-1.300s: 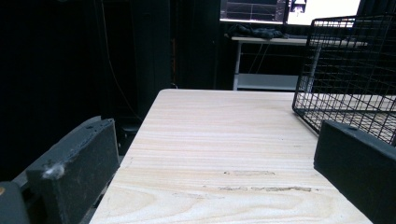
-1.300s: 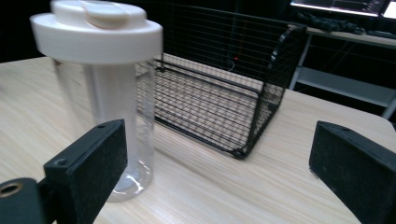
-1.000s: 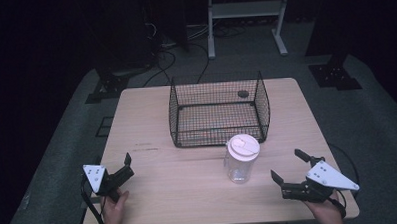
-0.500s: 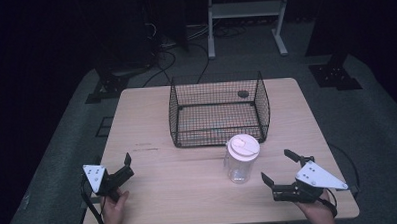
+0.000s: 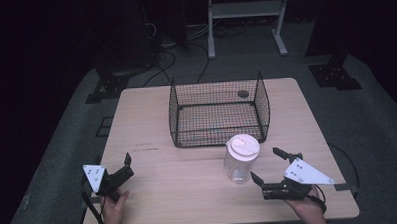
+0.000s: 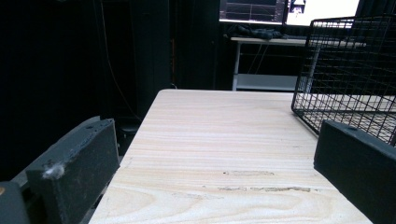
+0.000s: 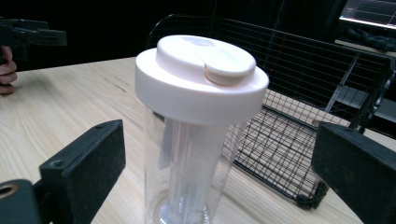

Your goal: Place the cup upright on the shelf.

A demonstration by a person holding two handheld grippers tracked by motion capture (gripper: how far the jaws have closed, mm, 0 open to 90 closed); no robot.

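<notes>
A clear plastic jar with a white flip lid (image 5: 241, 158) stands upright on the wooden table (image 5: 151, 118), just in front of a black wire basket (image 5: 217, 110). My right gripper (image 5: 268, 165) is open at the table's front right, its jaws pointing at the jar from close by. In the right gripper view the jar (image 7: 198, 126) stands between and just beyond the two wide-apart jaws, untouched. My left gripper (image 5: 127, 165) rests open near the front left corner, holding nothing; its own view looks along bare tabletop (image 6: 224, 140).
The wire basket (image 6: 350, 79) has a small dark object (image 5: 243, 94) at its far side. A metal stand (image 5: 245, 10) and cables lie on the dark floor behind the table. The person's left hand (image 7: 7, 70) and left gripper appear far off in the right gripper view.
My right gripper has moved left toward the jar, closing the distance to it. The left gripper and the jar have stayed still.
</notes>
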